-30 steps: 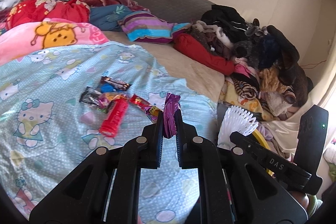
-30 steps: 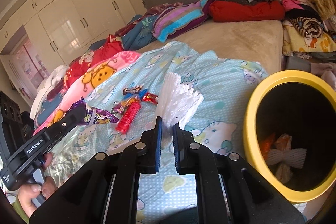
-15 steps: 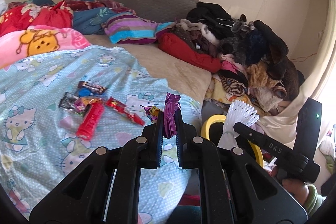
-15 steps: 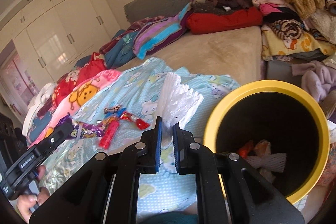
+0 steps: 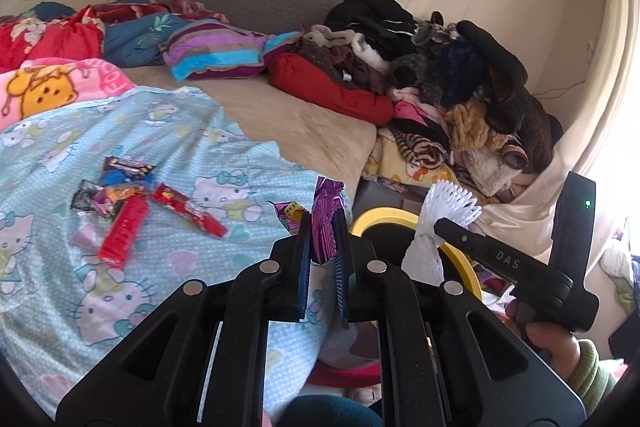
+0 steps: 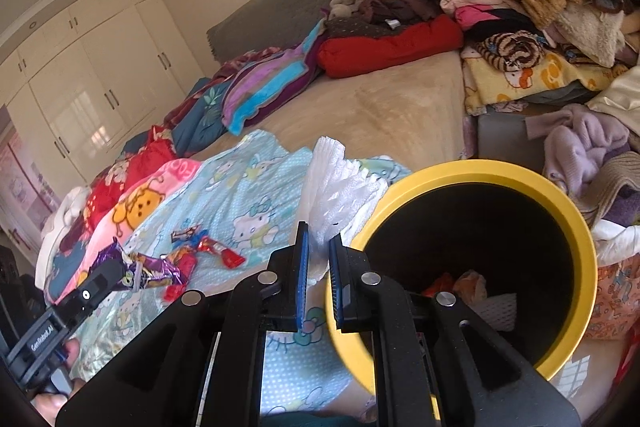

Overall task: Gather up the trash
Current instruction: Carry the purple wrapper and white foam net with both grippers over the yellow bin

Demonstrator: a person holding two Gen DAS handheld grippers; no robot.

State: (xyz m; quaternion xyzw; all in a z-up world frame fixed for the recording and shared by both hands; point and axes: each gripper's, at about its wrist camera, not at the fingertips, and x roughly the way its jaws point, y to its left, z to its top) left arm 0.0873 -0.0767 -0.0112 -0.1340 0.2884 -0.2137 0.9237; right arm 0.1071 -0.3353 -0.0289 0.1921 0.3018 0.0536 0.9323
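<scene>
My left gripper (image 5: pixel 322 227) is shut on a purple foil wrapper (image 5: pixel 326 211), held above the bed edge, left of the yellow bin (image 5: pixel 378 217). My right gripper (image 6: pixel 318 247) is shut on a white foam net (image 6: pixel 340 187), just left of the bin's rim (image 6: pixel 576 219). The bin holds orange and white trash (image 6: pixel 472 287). The right gripper with the net (image 5: pixel 444 207) shows in the left wrist view, over the bin. The left gripper with its wrapper (image 6: pixel 152 269) shows at the lower left of the right wrist view. Several wrappers and a red tube (image 5: pixel 122 231) lie on the Hello Kitty sheet (image 5: pixel 168 139).
A pile of clothes (image 5: pixel 440 75) fills the far right of the bed. Folded blankets and a striped pillow (image 5: pixel 224 49) lie at the back. White wardrobes (image 6: pixel 92 79) stand beyond the bed. Lilac and beige clothes (image 6: pixel 580 147) lie by the bin.
Both grippers have moved right toward the yellow bin, each still holding its piece. The bin now sits closer and more central in the right wrist view.
</scene>
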